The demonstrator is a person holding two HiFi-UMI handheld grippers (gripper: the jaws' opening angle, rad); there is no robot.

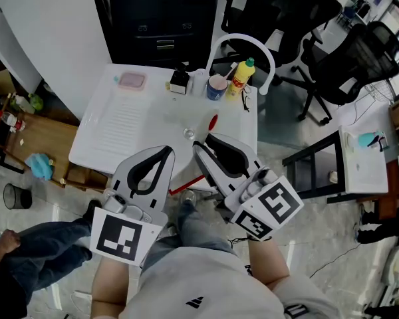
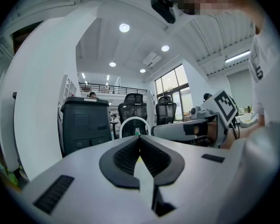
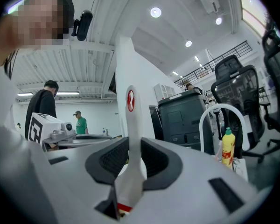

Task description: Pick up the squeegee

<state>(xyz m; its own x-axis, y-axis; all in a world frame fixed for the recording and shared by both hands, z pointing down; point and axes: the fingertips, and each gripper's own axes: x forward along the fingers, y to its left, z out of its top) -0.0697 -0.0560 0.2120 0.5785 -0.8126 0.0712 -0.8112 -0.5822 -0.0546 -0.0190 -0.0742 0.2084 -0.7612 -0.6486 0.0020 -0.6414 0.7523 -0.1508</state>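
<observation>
The squeegee [image 3: 130, 120] is a white handle with a red oval mark. It rises between the jaws of my right gripper [image 3: 130, 146], which is shut on it. In the head view the handle's red mark [image 1: 213, 121] shows just beyond my right gripper [image 1: 201, 145], over the white table [image 1: 113, 121]. A red strip [image 1: 186, 185] shows below the table's near edge between the two grippers. My left gripper [image 1: 166, 150] is beside it to the left, its jaws [image 2: 140, 139] shut with nothing between them. Both point level toward the back of the table.
At the table's back stand a pink box [image 1: 132, 80], a black item [image 1: 179, 80], a blue cup [image 1: 217, 87] and a yellow bottle [image 1: 243, 75]. A white chair back [image 1: 246, 40] arches behind them. Black office chairs [image 1: 359, 58] stand at the right, a dark cabinet [image 1: 159, 18] behind.
</observation>
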